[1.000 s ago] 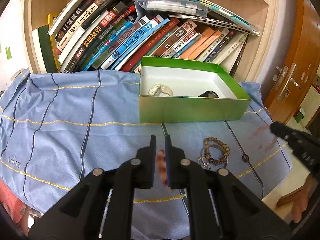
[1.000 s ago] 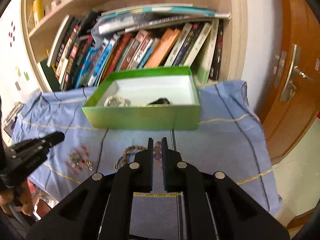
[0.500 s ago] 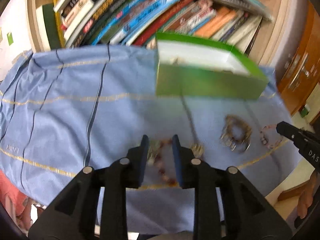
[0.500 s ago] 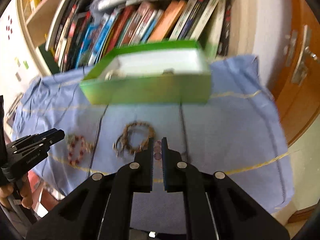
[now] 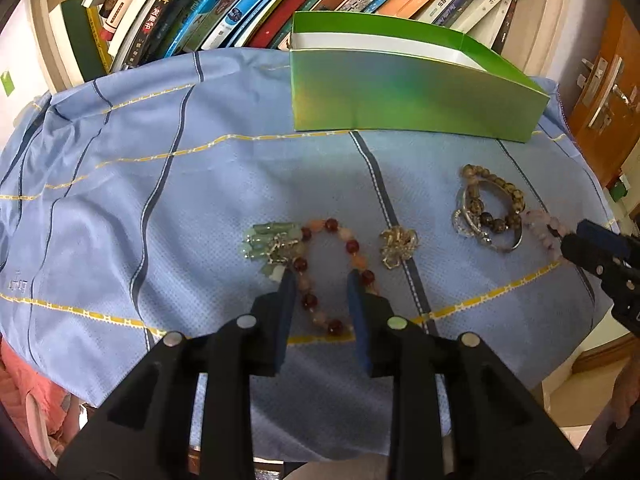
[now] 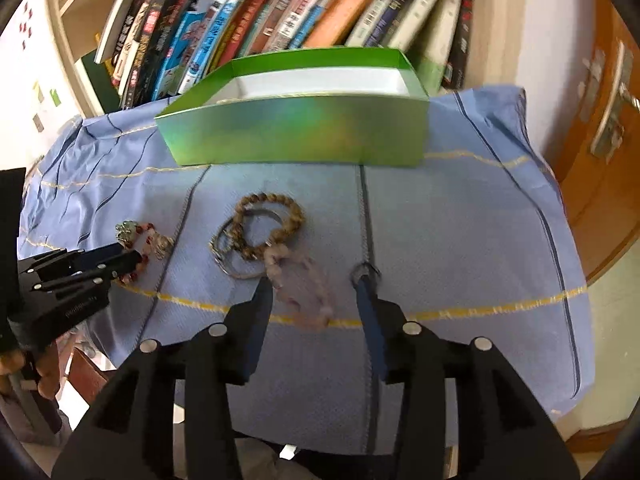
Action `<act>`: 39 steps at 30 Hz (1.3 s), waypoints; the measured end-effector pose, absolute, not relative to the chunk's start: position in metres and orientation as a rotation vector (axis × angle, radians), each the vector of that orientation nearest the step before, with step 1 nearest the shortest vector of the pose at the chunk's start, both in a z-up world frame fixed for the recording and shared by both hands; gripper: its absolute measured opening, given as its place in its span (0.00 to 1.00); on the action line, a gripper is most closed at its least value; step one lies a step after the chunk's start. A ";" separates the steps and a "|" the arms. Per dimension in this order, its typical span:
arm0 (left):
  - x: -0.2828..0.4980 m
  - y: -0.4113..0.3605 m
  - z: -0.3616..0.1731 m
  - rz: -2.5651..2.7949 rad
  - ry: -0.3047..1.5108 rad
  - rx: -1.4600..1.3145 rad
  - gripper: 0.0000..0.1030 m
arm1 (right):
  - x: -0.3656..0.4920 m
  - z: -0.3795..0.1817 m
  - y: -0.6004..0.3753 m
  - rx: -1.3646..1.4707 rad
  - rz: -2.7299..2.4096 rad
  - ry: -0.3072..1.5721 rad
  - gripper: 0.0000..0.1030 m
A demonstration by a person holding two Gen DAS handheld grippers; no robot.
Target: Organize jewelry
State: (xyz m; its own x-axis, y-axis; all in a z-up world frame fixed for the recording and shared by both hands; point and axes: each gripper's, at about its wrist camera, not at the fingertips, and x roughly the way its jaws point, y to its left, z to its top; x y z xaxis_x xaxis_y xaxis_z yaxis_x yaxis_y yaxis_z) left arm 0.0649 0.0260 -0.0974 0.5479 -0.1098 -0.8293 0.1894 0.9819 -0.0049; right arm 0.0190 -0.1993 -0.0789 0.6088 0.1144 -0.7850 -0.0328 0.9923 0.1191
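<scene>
A red and pink bead bracelet (image 5: 332, 264) with green charms (image 5: 269, 245) lies on the blue cloth (image 5: 160, 200). My left gripper (image 5: 320, 280) is open, its fingers either side of the bracelet. A gold flower brooch (image 5: 398, 247) lies just right of it. My right gripper (image 6: 316, 282) is open around a pale pink bead bracelet (image 6: 304, 280) on the cloth (image 6: 480, 240). A brown bead bracelet (image 6: 268, 222) with silver rings (image 5: 486, 226) lies beyond it. The green box (image 5: 400, 92) stands at the back, also seen in the right wrist view (image 6: 296, 136).
A wooden bookshelf full of leaning books (image 5: 240, 8) rises right behind the box. A wooden door with a metal handle (image 6: 612, 120) stands at the right. The cloth's front edge hangs over the table edge close to both grippers.
Both grippers have dropped toward the cloth and opened from shut. The left now straddles the red bracelet, the right the pink one.
</scene>
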 end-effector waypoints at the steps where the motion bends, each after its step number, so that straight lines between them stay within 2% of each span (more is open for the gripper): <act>1: 0.065 0.026 -0.097 -0.178 0.974 0.088 0.27 | 0.017 -0.081 -0.204 0.108 0.079 0.920 0.42; 7: 0.065 0.024 -0.098 -0.176 0.968 0.087 0.30 | 0.010 -0.080 -0.199 0.086 0.108 0.921 0.42; 21: 0.064 0.019 -0.098 -0.154 0.957 0.089 0.30 | 0.028 -0.099 -0.202 0.038 -0.098 0.955 0.41; 23: 0.065 0.020 -0.098 -0.154 0.954 0.086 0.29 | 0.028 -0.099 -0.200 0.024 -0.100 0.946 0.34; 24: 0.064 0.020 -0.098 -0.156 0.952 0.084 0.25 | 0.027 -0.099 -0.198 0.025 -0.083 0.944 0.22; 25: 0.064 0.019 -0.098 -0.161 0.949 0.091 0.14 | 0.027 -0.099 -0.195 0.026 -0.063 0.943 0.13; 26: 0.064 0.018 -0.098 -0.167 0.950 0.091 0.10 | 0.028 -0.099 -0.193 0.021 -0.053 0.943 0.09; 33: 0.059 0.015 -0.095 -0.177 0.949 0.097 0.08 | 0.026 -0.095 -0.184 0.010 -0.035 0.931 0.08; 39: 0.053 0.013 -0.064 -0.187 0.863 0.091 0.08 | 0.019 -0.053 -0.183 0.009 -0.039 0.814 0.08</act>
